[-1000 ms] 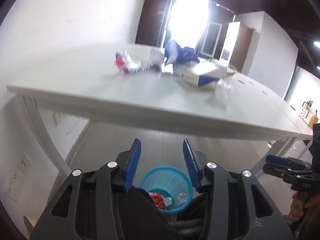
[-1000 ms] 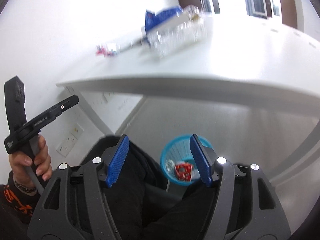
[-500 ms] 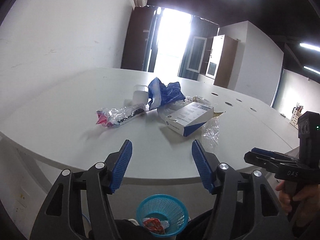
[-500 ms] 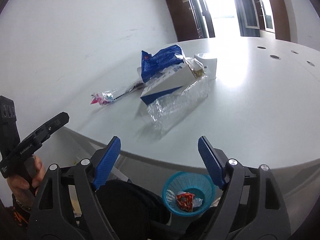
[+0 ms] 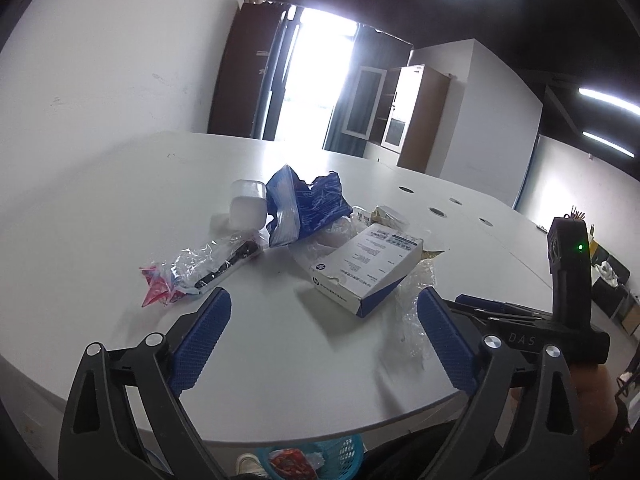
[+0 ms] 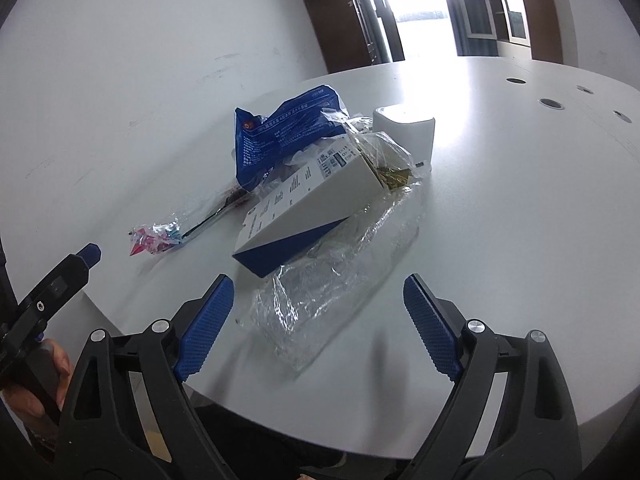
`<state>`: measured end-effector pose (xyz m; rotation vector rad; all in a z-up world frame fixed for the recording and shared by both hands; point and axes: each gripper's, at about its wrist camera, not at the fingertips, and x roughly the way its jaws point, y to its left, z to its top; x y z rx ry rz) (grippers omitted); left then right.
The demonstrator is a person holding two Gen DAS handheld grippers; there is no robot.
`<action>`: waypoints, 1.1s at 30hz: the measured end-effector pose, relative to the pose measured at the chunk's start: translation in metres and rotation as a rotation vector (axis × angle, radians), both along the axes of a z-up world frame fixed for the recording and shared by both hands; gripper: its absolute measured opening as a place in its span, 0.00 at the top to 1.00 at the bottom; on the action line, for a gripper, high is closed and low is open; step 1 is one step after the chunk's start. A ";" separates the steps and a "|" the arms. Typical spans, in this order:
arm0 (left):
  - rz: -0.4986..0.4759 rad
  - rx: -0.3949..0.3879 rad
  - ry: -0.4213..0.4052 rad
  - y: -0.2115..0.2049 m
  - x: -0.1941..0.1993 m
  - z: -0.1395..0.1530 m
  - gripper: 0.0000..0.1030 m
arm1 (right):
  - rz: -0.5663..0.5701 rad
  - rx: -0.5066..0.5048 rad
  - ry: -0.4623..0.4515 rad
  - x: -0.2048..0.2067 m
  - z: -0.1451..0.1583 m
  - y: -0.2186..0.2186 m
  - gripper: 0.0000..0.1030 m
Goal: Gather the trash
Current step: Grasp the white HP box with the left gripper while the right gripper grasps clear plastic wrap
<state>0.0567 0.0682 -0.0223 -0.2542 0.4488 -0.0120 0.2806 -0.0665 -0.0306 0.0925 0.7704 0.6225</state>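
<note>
Held both tongs wide open, with nothing in them: the left tongs and the right tongs, both up over the near edge of the round white desk. Saw the trash in a pile on the desk: a clear crinkly plastic wrap nearest the right tongs, a white and blue cardboard box lying on it, a torn blue plastic bag behind, and a pink sweet wrapper in clear film off to the left. Seemed best to take the clear wrap first, pinch a raised fold near its loose end, squeeze softly and pull slowly so the box did not tip off. Seemed good to send the left tongs to the pink wrapper. Sat much lower a second ago, down by the blue mesh basket under the desk; came up since, closer to the pile, with the tongs spread wider.
</note>
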 end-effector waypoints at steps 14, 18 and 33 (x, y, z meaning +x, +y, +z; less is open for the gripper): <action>-0.091 0.006 0.046 0.008 0.066 0.001 0.06 | 0.018 -0.029 0.076 0.024 -0.016 0.006 0.46; -0.171 0.011 0.109 0.000 0.096 -0.009 0.06 | 0.035 -0.032 0.080 0.023 -0.016 -0.005 0.55; -0.346 0.231 0.242 -0.053 0.141 -0.035 0.06 | 0.037 0.004 0.108 0.026 -0.015 -0.046 0.63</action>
